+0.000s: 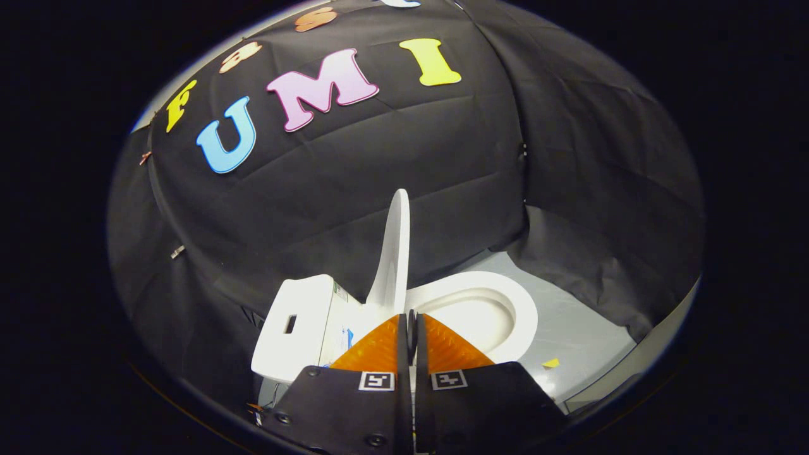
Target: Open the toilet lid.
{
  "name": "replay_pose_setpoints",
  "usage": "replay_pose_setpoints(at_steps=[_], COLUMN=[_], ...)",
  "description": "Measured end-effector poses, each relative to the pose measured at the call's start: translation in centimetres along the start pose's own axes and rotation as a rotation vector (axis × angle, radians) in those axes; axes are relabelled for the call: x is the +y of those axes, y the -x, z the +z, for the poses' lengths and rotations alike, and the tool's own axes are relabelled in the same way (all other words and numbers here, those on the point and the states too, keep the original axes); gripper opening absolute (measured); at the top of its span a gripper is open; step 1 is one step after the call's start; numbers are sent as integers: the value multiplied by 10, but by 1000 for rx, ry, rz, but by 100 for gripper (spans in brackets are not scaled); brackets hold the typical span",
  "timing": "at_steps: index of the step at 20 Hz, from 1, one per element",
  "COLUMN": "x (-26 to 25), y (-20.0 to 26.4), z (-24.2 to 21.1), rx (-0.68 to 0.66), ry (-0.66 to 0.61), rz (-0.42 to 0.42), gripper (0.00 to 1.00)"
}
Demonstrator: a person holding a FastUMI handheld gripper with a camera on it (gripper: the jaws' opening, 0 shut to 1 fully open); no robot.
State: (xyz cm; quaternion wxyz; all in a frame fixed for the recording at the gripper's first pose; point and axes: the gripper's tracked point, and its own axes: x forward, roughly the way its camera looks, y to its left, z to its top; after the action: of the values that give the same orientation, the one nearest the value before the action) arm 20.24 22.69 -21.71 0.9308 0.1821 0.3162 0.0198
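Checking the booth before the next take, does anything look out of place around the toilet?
Only a small yellow scrap lying loose on the floor beside the toilet bowl. The lid stands upright; the gripper is shut, holding nothing.

Black quilted cloth wall (354, 183) hanging in creased folds around a pale grey floor (575, 328), with a small yellow scrap (550, 363) lying on it.
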Motion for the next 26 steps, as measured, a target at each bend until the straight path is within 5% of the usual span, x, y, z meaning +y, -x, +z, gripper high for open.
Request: replay_pose_setpoints(at_steps=[26], x=[236], y=[18], z=[-56], rx=[-165], ry=[423], rz=[-33], gripper=[11])
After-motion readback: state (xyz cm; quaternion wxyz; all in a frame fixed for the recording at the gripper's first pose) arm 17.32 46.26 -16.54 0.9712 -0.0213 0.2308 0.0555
